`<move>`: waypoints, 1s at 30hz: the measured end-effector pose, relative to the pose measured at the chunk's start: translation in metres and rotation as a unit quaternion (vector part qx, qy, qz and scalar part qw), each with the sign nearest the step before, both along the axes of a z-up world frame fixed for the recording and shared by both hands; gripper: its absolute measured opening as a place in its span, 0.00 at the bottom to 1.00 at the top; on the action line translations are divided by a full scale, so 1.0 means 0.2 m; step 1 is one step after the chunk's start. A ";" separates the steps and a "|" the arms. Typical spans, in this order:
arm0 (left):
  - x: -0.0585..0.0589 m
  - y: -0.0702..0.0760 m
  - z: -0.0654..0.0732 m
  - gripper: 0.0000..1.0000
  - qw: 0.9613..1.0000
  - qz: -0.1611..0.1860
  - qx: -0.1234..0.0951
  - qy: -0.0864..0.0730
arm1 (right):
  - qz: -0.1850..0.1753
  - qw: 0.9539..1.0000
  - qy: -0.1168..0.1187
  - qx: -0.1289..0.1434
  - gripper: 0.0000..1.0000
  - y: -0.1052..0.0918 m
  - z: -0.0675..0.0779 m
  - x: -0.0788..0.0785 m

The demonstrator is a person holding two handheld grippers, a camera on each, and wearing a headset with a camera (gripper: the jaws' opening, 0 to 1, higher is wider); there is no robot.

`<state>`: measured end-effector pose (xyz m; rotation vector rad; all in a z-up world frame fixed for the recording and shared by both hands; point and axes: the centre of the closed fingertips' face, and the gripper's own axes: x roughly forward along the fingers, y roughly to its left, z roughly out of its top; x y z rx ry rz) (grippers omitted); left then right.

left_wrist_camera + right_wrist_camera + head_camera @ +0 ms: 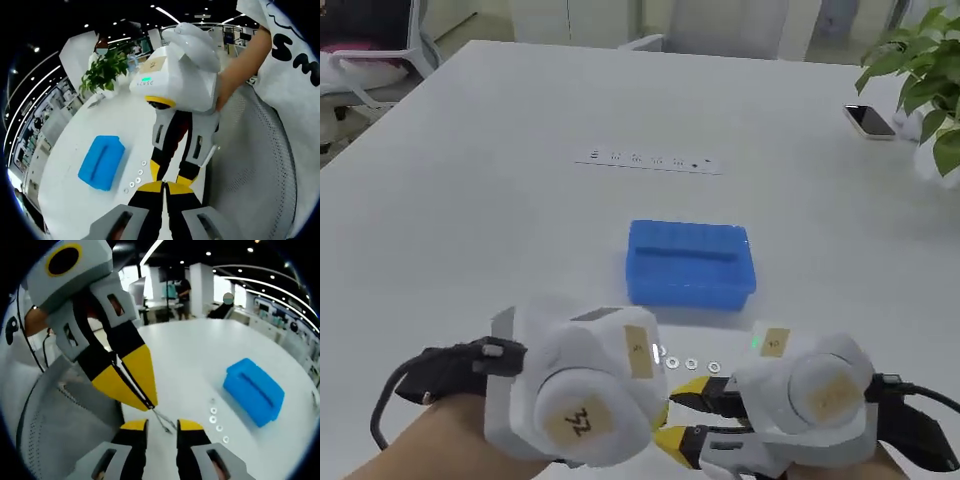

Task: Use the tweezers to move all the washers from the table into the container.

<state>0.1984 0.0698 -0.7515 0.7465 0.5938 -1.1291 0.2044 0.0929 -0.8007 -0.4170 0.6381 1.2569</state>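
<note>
Washers [213, 411]: a short row lying flat on the table [520, 150], between the grippers and the container.
Container [254, 390]: blue and shallow, just beyond the row.
Tweezers [162, 419]: thin metal tips jut from the left gripper into the right gripper's gap. They are too fine to tell whether the tips are parted.
Left gripper [165, 187]: jaws pressed together, pinching the tweezers.
Right gripper [164, 426]: jaws spread either side of the tweezer tips, holding nothing.
Step in hand (judged): settling the hold on the tweezers before a pick. Leave the tips free, aim them along the row and take the nearest washer by its rim.
Edges: the table's near edge is just beside the jaws, with a mesh chair [60, 430] below it. A dropped washer could roll off there.
Open room: bare table surrounds the container. The socket strip [648, 159], phone [868, 121] and plant [920, 80] are well apart.
</note>
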 end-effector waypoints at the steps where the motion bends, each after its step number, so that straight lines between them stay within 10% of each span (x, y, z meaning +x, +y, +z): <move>1: 0.00 0.00 0.00 0.00 1.000 -0.001 0.002 0.001 | 0.007 1.000 -0.006 -0.003 0.17 0.01 -0.01 0.00; 11: -0.02 -0.01 -0.01 0.00 1.000 -0.013 0.016 -0.011 | 0.085 0.991 -0.088 -0.060 0.04 -0.01 -0.07 -0.02; 19: -0.01 0.03 -0.04 0.07 0.990 0.123 -0.058 0.033 | 0.089 0.989 -0.096 -0.070 0.02 -0.03 -0.07 -0.01; 25: 0.02 0.18 -0.03 0.30 0.957 0.251 -0.138 0.046 | 0.060 0.994 -0.064 -0.057 0.02 -0.03 -0.06 0.02; 30: 0.07 0.39 -0.03 0.58 0.922 0.357 -0.149 -0.005 | 0.018 0.998 -0.042 -0.032 0.02 -0.04 -0.01 0.12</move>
